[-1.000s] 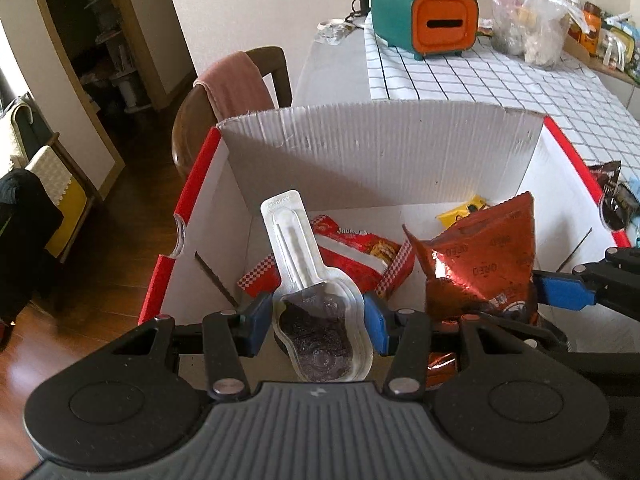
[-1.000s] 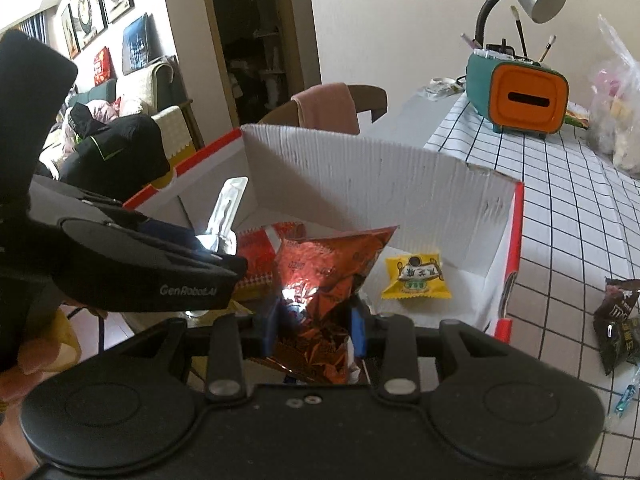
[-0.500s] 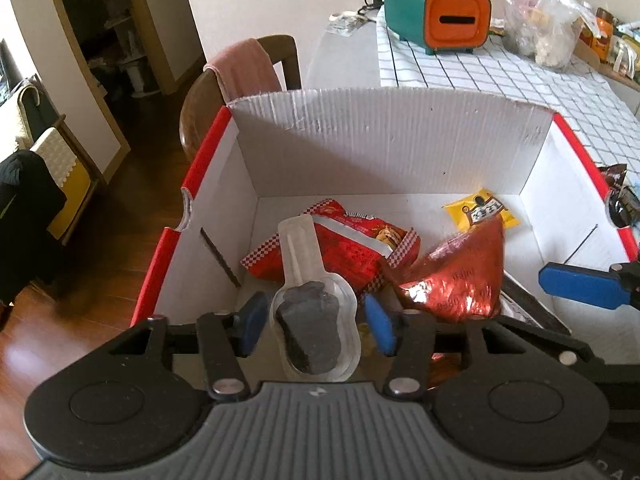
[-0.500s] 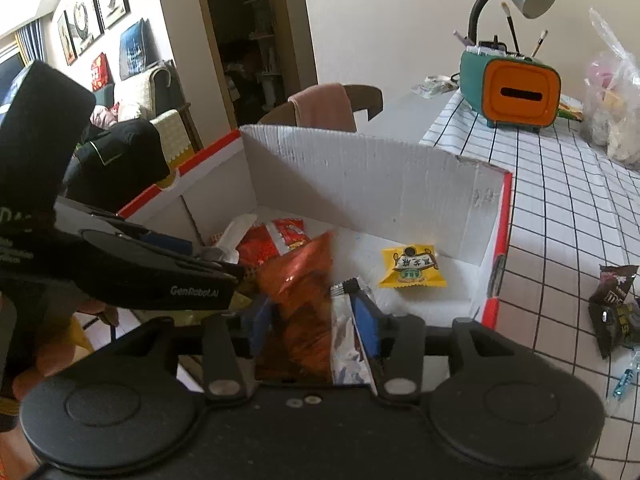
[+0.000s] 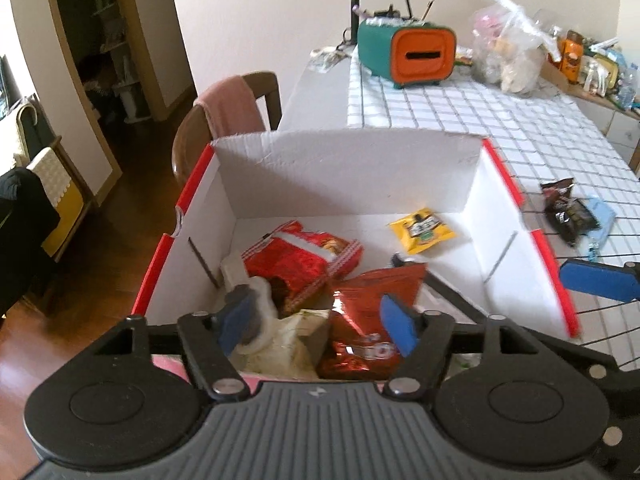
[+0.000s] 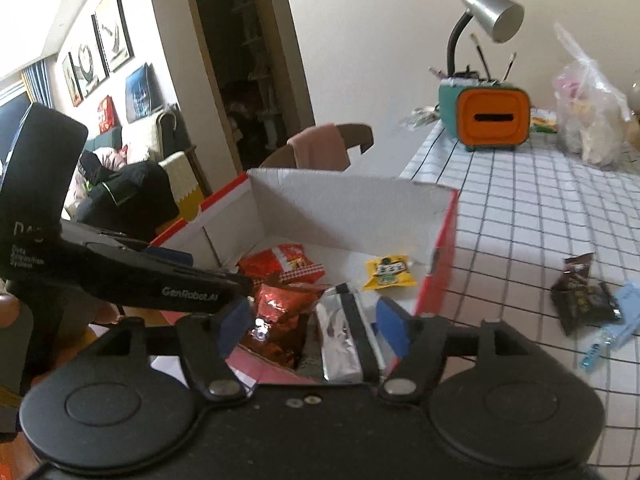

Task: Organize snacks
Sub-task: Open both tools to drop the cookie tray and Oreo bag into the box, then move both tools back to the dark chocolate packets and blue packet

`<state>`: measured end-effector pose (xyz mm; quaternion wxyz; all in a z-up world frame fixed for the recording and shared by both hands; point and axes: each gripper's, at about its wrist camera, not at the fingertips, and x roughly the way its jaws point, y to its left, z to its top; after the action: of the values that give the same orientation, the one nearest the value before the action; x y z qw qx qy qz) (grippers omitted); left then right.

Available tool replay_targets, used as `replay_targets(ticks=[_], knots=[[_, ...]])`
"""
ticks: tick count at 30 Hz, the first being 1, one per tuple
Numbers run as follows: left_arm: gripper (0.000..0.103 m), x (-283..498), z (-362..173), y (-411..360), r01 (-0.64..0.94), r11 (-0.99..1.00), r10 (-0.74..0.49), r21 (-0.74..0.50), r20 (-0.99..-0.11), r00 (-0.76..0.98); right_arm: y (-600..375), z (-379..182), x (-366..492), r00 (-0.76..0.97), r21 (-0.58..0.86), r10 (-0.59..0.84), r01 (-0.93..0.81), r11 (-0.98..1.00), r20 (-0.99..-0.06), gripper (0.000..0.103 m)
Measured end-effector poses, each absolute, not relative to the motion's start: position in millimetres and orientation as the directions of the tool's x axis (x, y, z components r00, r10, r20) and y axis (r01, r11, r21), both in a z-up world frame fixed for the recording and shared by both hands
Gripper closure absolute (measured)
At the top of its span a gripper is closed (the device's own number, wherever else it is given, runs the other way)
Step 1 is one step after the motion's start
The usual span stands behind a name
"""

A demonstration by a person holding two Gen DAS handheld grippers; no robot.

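While both grippers hang over the open box, this is how things stand, left to right:

Chair: a wooden chair (image 5: 224, 120) with a pink cloth (image 5: 230, 106) over its back stands behind the box's far left corner.
Box: a white cardboard box (image 5: 344, 172) with red rims sits at the table's edge, open at the top.
Left gripper: the left gripper (image 5: 316, 322) is over the near left part of the box; its jaws have just been opening and now stand apart, released, with nothing pinched between them.
Clear-packed snack: the snack in a clear blister pack (image 5: 248, 280) lies in the box by the left blue pad; I cannot tell if they touch.
Red checked packet: a red packet (image 5: 300, 258) lies flat on the box floor, mid left.
Shiny red bag: a crinkled red foil bag (image 5: 372, 308) rests in the box, near the front.
Right gripper: the right gripper (image 6: 314, 320) has just been opening too; its jaws are spread, clear of the red bag and a silver packet (image 6: 340, 336) below.
Yellow packet: 1 small yellow packet (image 5: 422, 230) lies at the back right of the box floor.
Table: a white gridded cloth (image 5: 500, 120) carries a dark snack packet (image 5: 566, 210) and a blue wrapper (image 6: 618, 320) to the right, outside the box.
Far end: an orange and teal holder (image 5: 408, 54), a desk lamp (image 6: 486, 20) and a clear bag (image 5: 508, 52).
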<state>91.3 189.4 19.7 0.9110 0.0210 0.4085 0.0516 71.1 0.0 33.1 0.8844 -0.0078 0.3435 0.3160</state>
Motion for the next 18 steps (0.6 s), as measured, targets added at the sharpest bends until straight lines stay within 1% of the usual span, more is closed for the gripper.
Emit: replay_targets(ticks=[1, 4, 9, 12, 15, 18], knots=[[0.027, 88, 22, 186, -0.072, 0.994, 0.106, 0.077, -0.736, 0.669, -6, 35, 68, 0.578, 0.197, 0.548, -0.558, 0.806, -0.604, 0.025], [0.025, 80, 27, 173, -0.059, 0.996, 0.093, 0.072, -0.723, 0.684, -23, 37, 60, 0.594, 0.201, 0.546, -0.547, 0.812, -0.591, 0.020], [0.022, 68, 32, 147, -0.024, 0.997, 0.067, 0.070, -0.706, 0.705, -53, 37, 49, 0.619, 0.201, 0.530, -0.522, 0.829, -0.580, 0.014], [0.021, 64, 30, 128, 0.001, 0.997, 0.049, 0.071, -0.702, 0.711, -73, 36, 43, 0.626, 0.219, 0.529, -0.505, 0.835, -0.573, 0.012], [0.020, 62, 27, 109, 0.023, 0.997, 0.032, 0.069, -0.697, 0.716, -95, 35, 38, 0.644, 0.222, 0.510, -0.477, 0.850, -0.570, 0.007], [0.020, 63, 21, 90, 0.049, 0.997, 0.008, 0.062, -0.697, 0.717, -116, 32, 32, 0.661, 0.211, 0.484, -0.452, 0.867, -0.574, 0.006]])
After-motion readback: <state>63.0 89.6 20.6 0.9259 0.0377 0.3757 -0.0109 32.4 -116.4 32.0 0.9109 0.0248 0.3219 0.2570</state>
